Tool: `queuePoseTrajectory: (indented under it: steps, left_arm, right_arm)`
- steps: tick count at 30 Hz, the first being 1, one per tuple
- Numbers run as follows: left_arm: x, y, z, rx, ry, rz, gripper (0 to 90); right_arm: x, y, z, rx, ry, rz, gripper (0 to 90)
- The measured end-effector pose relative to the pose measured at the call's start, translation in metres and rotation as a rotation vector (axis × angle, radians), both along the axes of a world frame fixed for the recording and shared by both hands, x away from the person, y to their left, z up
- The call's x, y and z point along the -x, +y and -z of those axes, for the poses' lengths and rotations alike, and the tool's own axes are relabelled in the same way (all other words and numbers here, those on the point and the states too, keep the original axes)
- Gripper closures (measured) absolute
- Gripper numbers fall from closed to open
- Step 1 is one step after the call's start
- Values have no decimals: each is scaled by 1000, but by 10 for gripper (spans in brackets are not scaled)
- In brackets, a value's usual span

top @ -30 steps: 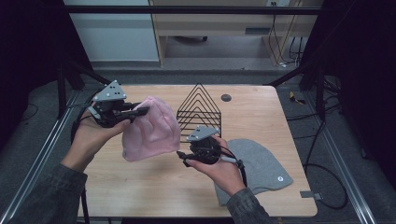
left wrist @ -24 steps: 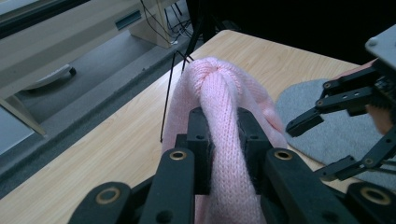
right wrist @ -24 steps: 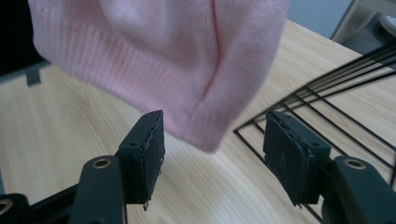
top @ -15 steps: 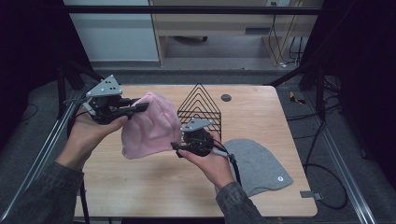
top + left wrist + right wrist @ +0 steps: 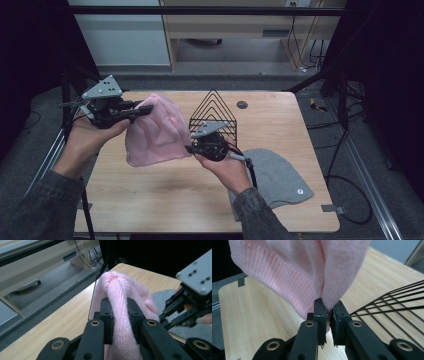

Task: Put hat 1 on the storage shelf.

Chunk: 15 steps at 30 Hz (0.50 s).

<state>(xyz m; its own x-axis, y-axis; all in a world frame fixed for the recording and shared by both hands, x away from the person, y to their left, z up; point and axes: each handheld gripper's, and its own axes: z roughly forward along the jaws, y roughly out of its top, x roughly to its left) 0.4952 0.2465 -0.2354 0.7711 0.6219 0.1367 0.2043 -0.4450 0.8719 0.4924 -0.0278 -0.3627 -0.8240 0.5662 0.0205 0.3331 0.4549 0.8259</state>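
A pink knitted beanie (image 5: 155,132) hangs above the wooden table (image 5: 150,200), stretched between both grippers. My left gripper (image 5: 145,109) is shut on a bunched fold at its upper left; the left gripper view has the knit (image 5: 120,297) squeezed between the pads (image 5: 107,312). My right gripper (image 5: 190,148) has just been closing and now pinches the beanie's lower right edge. In the right gripper view the pink fabric (image 5: 299,270) drops into the narrow slot between the pads (image 5: 320,310). The right gripper (image 5: 185,312) also appears at the right of the left gripper view.
A black wire rack (image 5: 214,107) with triangular dividers stands at the table's middle back, just behind the right gripper, and its wires (image 5: 392,305) run close by. A grey beanie (image 5: 277,175) lies flat at the front right. A dark round hole (image 5: 242,104) sits near the back edge.
My right gripper has moved up and left to the pink beanie's lower edge and closed on it. The left gripper keeps its hold, nearly still.
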Motion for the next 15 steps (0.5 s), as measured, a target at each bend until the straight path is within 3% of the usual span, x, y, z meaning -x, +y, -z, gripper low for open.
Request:
queuePoseTrajectory:
  steps: [15]
  left_arm:
    - [-11, -1, -22, 64, -30, 16, 775]
  right_arm:
    - [-30, -33, -48, 43, -66, 48, 851]
